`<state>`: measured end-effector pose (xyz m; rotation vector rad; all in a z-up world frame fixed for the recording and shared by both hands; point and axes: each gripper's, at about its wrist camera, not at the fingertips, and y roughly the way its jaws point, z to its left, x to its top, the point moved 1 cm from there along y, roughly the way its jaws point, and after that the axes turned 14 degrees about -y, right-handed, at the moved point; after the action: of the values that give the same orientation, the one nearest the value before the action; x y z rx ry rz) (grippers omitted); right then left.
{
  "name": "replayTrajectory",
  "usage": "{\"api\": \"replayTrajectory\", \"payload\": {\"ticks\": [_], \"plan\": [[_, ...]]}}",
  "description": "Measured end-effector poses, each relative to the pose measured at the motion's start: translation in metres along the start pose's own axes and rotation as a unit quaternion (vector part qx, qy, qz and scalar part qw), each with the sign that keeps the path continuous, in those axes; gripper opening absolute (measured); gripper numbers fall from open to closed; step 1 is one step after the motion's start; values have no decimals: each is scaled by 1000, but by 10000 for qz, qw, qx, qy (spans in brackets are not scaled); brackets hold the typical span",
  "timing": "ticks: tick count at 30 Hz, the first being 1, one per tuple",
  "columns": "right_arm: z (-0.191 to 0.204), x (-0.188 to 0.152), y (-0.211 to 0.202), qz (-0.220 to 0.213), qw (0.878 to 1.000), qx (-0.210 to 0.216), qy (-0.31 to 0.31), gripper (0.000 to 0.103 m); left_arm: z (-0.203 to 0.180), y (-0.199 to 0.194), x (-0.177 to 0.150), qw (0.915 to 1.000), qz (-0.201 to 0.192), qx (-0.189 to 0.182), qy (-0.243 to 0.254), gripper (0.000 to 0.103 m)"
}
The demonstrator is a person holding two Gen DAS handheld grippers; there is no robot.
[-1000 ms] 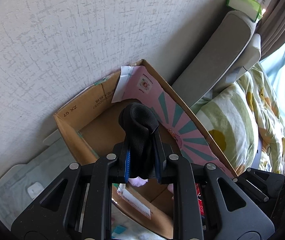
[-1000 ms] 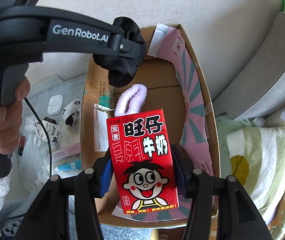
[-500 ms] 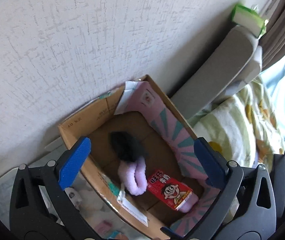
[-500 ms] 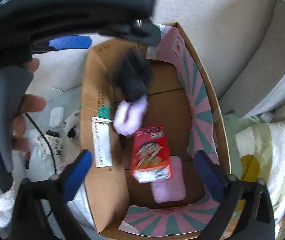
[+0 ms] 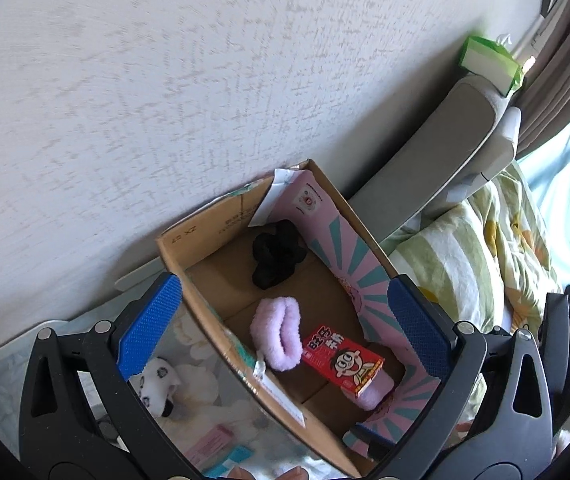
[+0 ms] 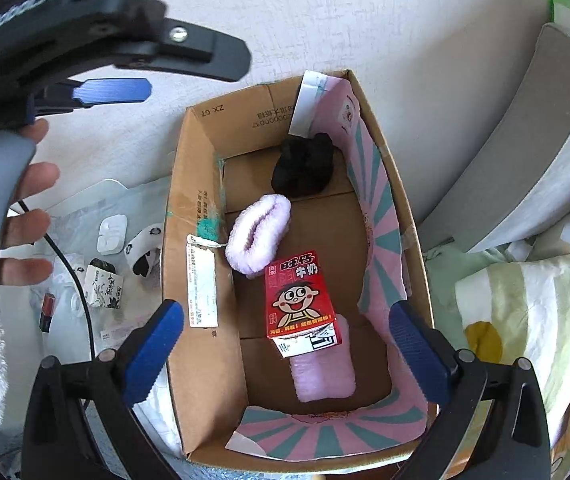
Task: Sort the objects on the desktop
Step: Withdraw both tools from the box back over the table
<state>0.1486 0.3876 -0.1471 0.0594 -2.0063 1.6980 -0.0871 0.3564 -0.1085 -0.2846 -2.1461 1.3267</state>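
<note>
An open cardboard box (image 5: 173, 248) (image 6: 183, 184) stands against the wall. On its floor lie a black scrunchie (image 5: 277, 256) (image 6: 305, 166) at the far end, a fluffy lilac scrunchie (image 5: 275, 332) (image 6: 257, 232) in the middle, and a red milk carton (image 5: 341, 360) (image 6: 299, 294) resting on a lilac pad (image 6: 323, 372) near the front. My left gripper (image 5: 285, 328) hangs open above the box, nothing between its blue pads. My right gripper (image 6: 285, 352) is open too, above the carton and apart from it.
Left of the box, on a pale cloth, lie a black-and-white sock (image 6: 143, 248) (image 5: 159, 380), a white plug (image 6: 112, 234) and a small printed packet (image 6: 103, 284). A grey headboard (image 6: 525, 152) and striped bedding (image 6: 525, 320) are on the right. A green tissue pack (image 5: 489, 64) sits on the headboard.
Both grippers opened. The left one dropped the black scrunchie into the box's far end and rose. The right one let the red milk carton fall onto the lilac pad.
</note>
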Motion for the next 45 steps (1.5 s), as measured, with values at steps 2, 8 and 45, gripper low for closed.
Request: {"api": "replayTrajectory", "payload": {"ticks": [2,8,45], "plan": [[2,0,-3,-7,10000,-49,-30,102,2,-10,-3,9999,0,-108,-11,103],[10,2,-12,-58,9998,-137,-121,102,4,-39,-13,9997,-222,100,83,103],[132,32,-24,-340,9914,157,-1250,103,242,-220,-113,9642,-1357,1361,-1827,103]]}}
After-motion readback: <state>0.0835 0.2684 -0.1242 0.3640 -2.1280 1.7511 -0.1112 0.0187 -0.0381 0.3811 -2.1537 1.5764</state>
